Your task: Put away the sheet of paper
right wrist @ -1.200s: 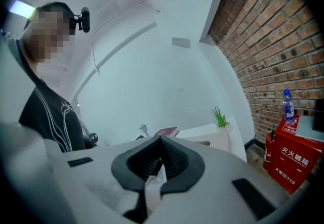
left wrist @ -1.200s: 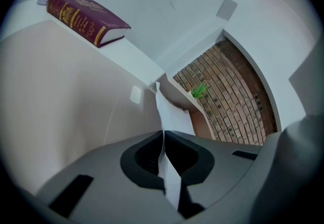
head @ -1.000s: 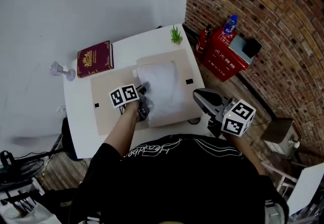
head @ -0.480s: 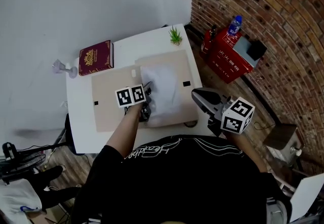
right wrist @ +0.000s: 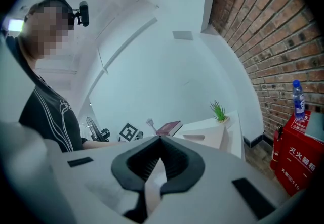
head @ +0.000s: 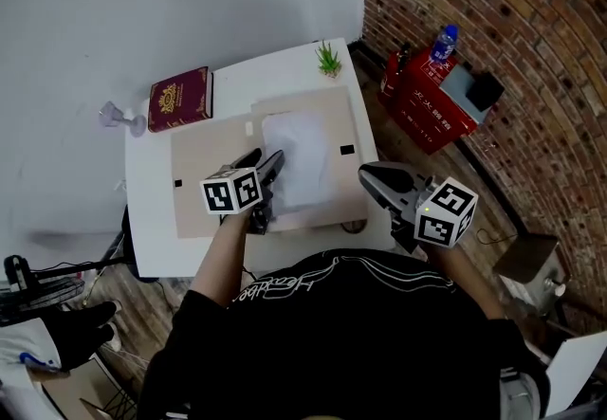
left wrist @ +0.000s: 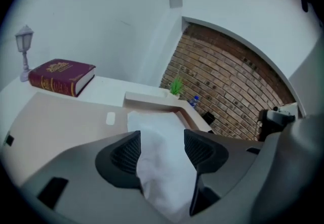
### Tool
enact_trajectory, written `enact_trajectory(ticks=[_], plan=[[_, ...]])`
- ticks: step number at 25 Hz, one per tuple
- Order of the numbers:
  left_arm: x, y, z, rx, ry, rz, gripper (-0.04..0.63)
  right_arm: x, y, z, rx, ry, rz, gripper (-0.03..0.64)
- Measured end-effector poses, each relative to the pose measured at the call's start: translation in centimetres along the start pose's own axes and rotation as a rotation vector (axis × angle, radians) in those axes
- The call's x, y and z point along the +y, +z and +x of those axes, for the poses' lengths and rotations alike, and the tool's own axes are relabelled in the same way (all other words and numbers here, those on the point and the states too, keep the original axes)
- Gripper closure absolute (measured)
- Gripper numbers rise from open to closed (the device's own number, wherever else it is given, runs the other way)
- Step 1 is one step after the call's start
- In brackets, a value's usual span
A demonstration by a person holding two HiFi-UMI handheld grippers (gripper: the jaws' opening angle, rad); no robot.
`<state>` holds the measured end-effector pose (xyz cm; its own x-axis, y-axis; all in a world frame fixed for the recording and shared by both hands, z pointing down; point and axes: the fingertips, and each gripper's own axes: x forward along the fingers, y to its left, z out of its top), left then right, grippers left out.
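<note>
The white sheet of paper (head: 299,151) lies on a beige folder (head: 204,172) on the white table (head: 142,210). My left gripper (head: 264,160) hovers over the sheet's near left corner. Its jaws are opening and stand wide apart. In the left gripper view the paper (left wrist: 161,134) shows between the jaws of the left gripper (left wrist: 162,149), but the pads do not press on it. My right gripper (head: 365,177) hangs off the table's near right corner. In its own view the right gripper (right wrist: 159,142) is shut with nothing in it.
A red book (head: 178,98) and a small lamp figure (head: 118,114) sit at the table's far left. A potted plant (head: 329,58) stands at the far right corner. By the brick wall (head: 531,20) on the floor is a red box (head: 425,103) with a bottle (head: 443,41).
The left gripper, shut at the paper's near left edge a second ago, has opened and lifted back toward me. The paper stays on the folder. The right gripper has barely moved.
</note>
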<state>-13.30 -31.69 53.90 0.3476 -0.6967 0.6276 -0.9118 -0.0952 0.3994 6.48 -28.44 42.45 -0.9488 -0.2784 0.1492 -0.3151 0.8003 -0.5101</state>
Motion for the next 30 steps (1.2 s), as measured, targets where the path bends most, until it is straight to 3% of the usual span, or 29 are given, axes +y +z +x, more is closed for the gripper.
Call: enact_trajectory(ticks=[6,11,15,20,30], plan=[[-8.1,1.2,-4.0,-0.074,-0.27,0.045,0.349,2.0,0.0,-0.4,0.006,-0.017,-0.044,0.612],[-13.6,1.2,-9.5,-0.156,-0.428,0.143,0.495,4.9,0.5,-0.7,-0.014,-0.01,-0.078,0.614],[-15.1,0.4,-13.8,-0.202,-0.507,0.151,0.54,7.8,0.5,0.0,-0.034,0.011,-0.076,0.614],[-14.3,-0.8,-17.7,-0.242,-0.491,0.196,0.551,11.5,-0.8,1.3,-0.003,0.042,-0.094,0.614],[-12.4,-2.9,-22.2,-0.292,-0.445,0.177,0.565,16.6,-2.6,1.7,-0.019,0.042,-0.133,0.614]])
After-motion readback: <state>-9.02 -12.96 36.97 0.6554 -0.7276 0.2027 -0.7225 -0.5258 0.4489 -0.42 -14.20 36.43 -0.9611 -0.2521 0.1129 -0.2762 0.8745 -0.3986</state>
